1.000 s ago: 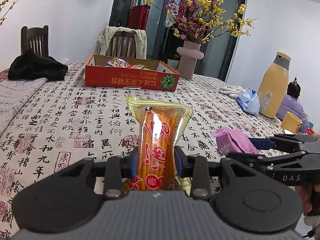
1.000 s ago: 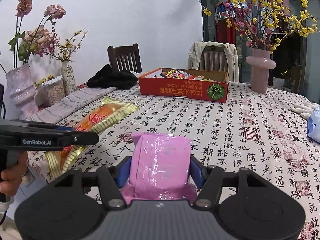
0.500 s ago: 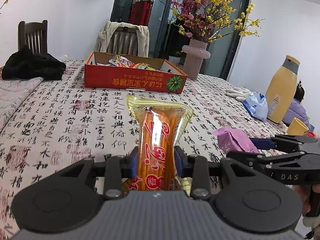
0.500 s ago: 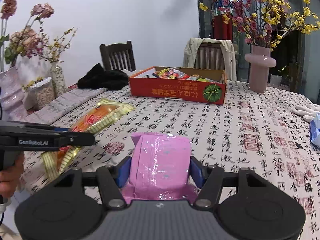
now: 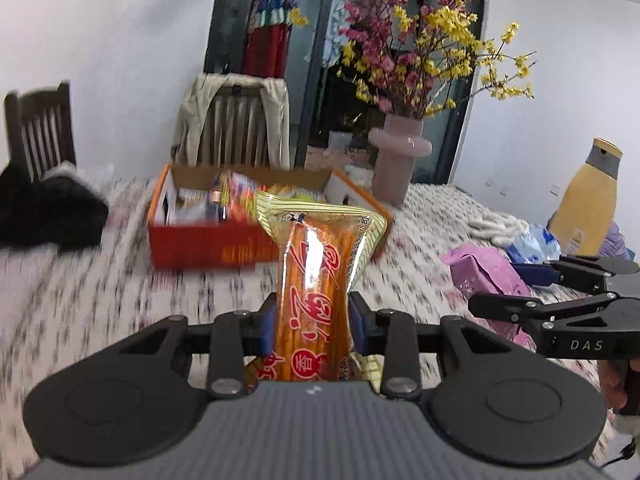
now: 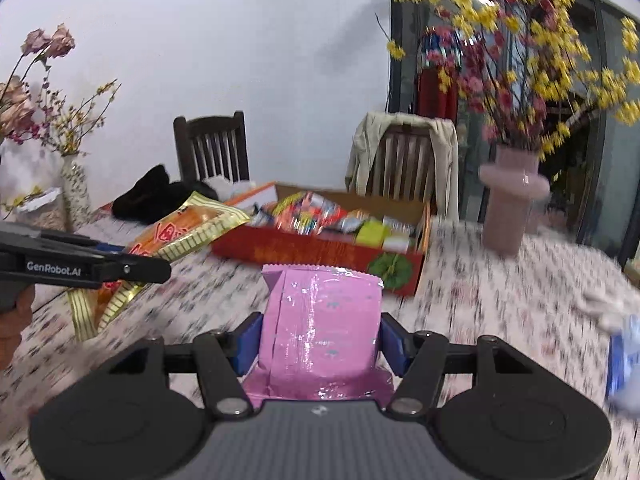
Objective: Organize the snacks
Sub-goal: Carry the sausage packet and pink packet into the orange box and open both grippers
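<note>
Two hand-held grippers hang above the patterned surface, both facing the open red box of mixed snacks ahead. A pink vase of blossoms stands just right of the box. The left hand-held gripper pinches an orange-and-yellow snack packet upright at its middle. The right hand-held gripper clamps a pink snack packet, also upright.

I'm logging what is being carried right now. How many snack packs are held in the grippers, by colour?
Orange snack pack with yellow striped edges, in the left gripper: 1
Pink foil snack pack, in the right gripper: 1
Total held: 2
</note>
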Motion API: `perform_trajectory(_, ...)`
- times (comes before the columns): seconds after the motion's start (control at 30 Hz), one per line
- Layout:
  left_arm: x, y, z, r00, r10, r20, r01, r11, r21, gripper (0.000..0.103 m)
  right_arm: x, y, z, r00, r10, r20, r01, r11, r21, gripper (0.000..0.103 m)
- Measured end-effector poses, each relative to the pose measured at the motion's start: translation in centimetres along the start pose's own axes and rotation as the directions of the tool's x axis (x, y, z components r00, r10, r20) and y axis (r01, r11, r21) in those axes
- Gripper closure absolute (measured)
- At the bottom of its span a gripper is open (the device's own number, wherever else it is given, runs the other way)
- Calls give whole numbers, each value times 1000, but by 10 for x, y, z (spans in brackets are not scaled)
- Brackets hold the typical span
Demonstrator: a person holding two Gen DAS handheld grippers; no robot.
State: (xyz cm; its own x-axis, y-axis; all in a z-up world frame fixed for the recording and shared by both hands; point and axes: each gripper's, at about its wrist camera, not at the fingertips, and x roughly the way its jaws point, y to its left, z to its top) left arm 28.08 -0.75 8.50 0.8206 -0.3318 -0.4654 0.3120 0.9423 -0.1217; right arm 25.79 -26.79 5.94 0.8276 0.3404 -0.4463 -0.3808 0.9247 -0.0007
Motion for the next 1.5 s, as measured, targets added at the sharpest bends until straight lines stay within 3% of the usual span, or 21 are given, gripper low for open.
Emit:
perform_trajectory(0.2,45,11,48,999,3,47,-5,1000,28,67,39,-30,47,997,60,39,-61,998,35,42)
perform_trajectory(0.37,88,20,88,997,-19,74,18,1000,17,67,77,-47,80,998,21,66,-22,1000,7,42)
perform_trajectory(0.53,140,27,119,994,-82,67,84,996,-24,67,124,-76,106,996,15,88,-22,997,79,42)
perform_trajectory(0.77,214,40,121,998,-67,1,67,990,-125,67,192,-101,108,999,-27,47,20,989,149,42)
perform_trajectory(0.97,269,49,111,992,-74,-106,55,983,-177,67,242,-97,82,996,-85,-36,89,991,101,42)
perform_trajectory(1.27,291,54,102,987,-54,-150,27,983,-179,49,263,-80,68,987,-148,-71,145,989,-34,43)
perform_trajectory(1.5,254,54,122,996,-37,-76,28,992,-127,40,233,-85,87,990,-136,-21,136,991,0,37)
